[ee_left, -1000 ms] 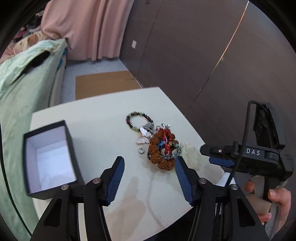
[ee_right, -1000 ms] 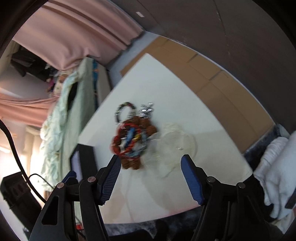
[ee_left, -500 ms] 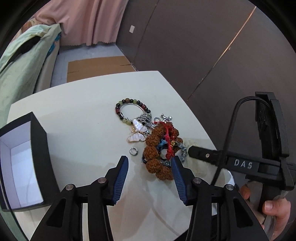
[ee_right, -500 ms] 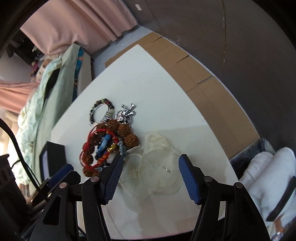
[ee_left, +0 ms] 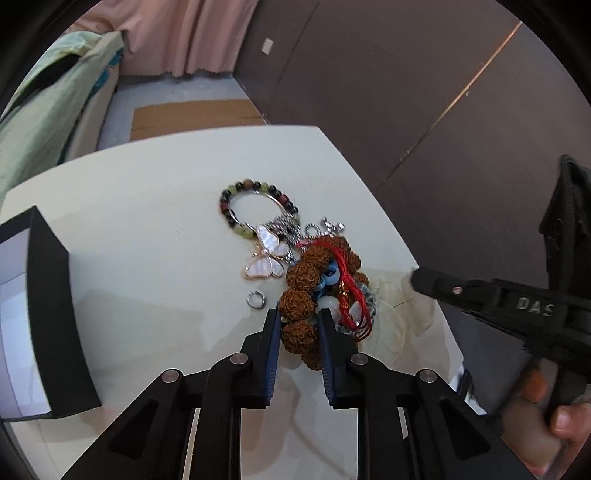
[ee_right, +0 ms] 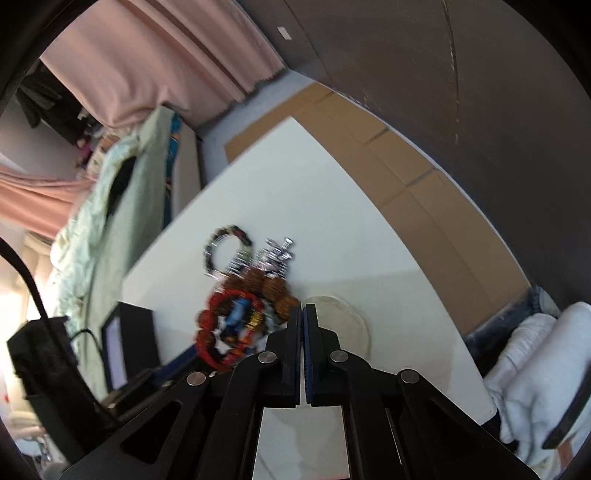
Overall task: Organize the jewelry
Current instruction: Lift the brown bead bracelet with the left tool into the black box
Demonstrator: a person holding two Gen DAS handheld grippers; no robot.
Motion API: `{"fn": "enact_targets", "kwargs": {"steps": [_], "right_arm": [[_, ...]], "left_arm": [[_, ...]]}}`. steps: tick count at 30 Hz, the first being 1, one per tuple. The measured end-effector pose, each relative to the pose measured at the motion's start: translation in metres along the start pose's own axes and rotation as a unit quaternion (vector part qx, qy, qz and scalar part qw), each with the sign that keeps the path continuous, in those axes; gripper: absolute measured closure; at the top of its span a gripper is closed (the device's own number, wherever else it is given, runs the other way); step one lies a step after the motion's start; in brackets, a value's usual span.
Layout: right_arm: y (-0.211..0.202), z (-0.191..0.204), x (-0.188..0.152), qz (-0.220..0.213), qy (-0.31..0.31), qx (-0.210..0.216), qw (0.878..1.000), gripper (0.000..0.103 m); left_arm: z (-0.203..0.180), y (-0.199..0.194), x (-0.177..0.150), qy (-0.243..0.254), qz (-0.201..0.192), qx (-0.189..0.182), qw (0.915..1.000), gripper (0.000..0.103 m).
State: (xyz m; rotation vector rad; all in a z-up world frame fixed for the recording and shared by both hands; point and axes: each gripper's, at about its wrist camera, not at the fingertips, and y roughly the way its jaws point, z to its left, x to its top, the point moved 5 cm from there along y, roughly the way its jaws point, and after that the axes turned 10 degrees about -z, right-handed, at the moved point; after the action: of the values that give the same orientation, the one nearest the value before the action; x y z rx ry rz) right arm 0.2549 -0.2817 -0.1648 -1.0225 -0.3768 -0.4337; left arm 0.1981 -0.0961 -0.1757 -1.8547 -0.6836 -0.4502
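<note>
Left to right: an open black box (ee_left: 55,314) stands at the table's left edge. The left gripper (ee_left: 297,325) has its fingers closing around the large brown seed beads of a bracelet (ee_left: 299,295), the nearest part of a jewelry heap near the table's right edge. A red cord bracelet (ee_left: 351,295) and a butterfly pendant (ee_left: 267,258) lie tangled against it; a small silver ring (ee_left: 256,299) lies loose beside it. The right gripper (ee_right: 303,314) has its fingers pressed together at the rim of a clear plastic pouch (ee_right: 347,325); whether film is caught cannot be told. Risk: lifting the beads may drag the tangled pieces. The table (ee_left: 147,221) is smooth white; beyond are a bed (ee_left: 44,110), a pink curtain (ee_left: 177,33) and a dark wall (ee_left: 406,74).
</note>
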Motion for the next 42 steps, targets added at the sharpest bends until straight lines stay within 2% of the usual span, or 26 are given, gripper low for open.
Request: {"fn": "enact_targets", "kwargs": {"steps": [3, 8, 15, 24, 32, 42], "right_arm": [[-0.002, 0.007, 0.002, -0.006, 0.005, 0.007, 1.0, 0.1], [-0.021, 0.014, 0.003, -0.026, 0.015, 0.049, 0.998, 0.1], [-0.043, 0.037, 0.0, -0.06, 0.01, 0.093, 0.994, 0.1], [-0.053, 0.073, -0.008, -0.079, 0.0, 0.136, 0.988, 0.1], [-0.064, 0.113, -0.01, -0.099, -0.023, 0.184, 0.978, 0.1], [-0.064, 0.17, -0.012, -0.096, -0.058, 0.223, 0.968, 0.1]], "left_arm": [[-0.002, -0.009, 0.001, -0.003, -0.012, -0.004, 0.9999, 0.082], [-0.006, -0.039, 0.007, -0.002, -0.049, -0.014, 0.9987, 0.082], [-0.002, -0.075, 0.019, -0.004, -0.099, -0.006, 0.9951, 0.083], [0.027, -0.112, 0.033, -0.037, -0.144, -0.004, 0.9889, 0.083], [0.05, -0.157, 0.045, -0.06, -0.193, -0.013, 0.9792, 0.083], [0.093, -0.193, 0.054, -0.092, -0.23, 0.007, 0.9689, 0.082]]}}
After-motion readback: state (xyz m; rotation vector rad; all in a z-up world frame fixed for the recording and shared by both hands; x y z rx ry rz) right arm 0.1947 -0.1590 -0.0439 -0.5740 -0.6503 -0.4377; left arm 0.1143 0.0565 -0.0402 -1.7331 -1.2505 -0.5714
